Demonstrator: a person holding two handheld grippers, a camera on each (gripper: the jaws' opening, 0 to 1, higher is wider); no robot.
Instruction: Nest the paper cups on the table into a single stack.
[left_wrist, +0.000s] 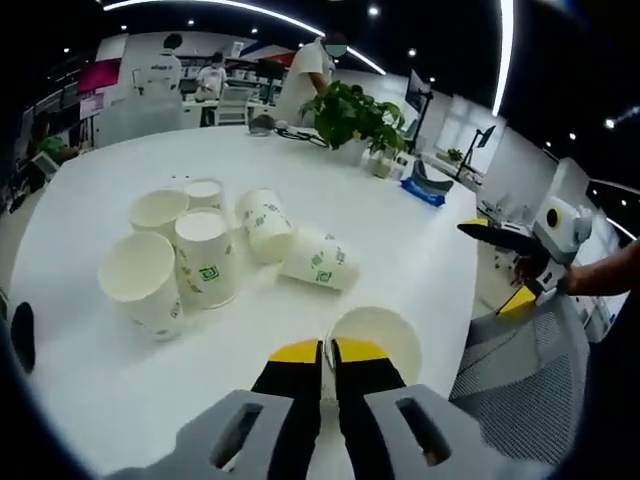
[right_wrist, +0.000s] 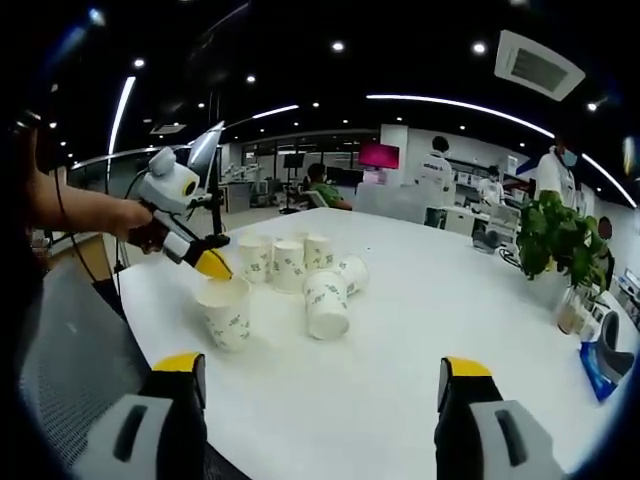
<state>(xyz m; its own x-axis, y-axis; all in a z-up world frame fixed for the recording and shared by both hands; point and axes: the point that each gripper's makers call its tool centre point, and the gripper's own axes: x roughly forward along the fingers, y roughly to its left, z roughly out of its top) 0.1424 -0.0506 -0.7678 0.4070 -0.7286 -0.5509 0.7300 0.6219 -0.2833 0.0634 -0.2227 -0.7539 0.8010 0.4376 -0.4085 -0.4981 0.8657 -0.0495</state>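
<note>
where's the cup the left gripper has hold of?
In the right gripper view, the held cup stands upright at the table's near-left edge, apart from the cup cluster, with the left gripper pinching its rim.

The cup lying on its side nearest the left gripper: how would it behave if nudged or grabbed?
The tipped cup is tapered and rests on its wall, so a nudge would probably roll it in a curve. It looks like thin paper and empty, so likely light and easy to crush. The white table looks smooth, so it may also slide.

White table (left_wrist: 420, 250) carries paper cups (left_wrist: 205, 255), potted plant (left_wrist: 352, 118).
</note>
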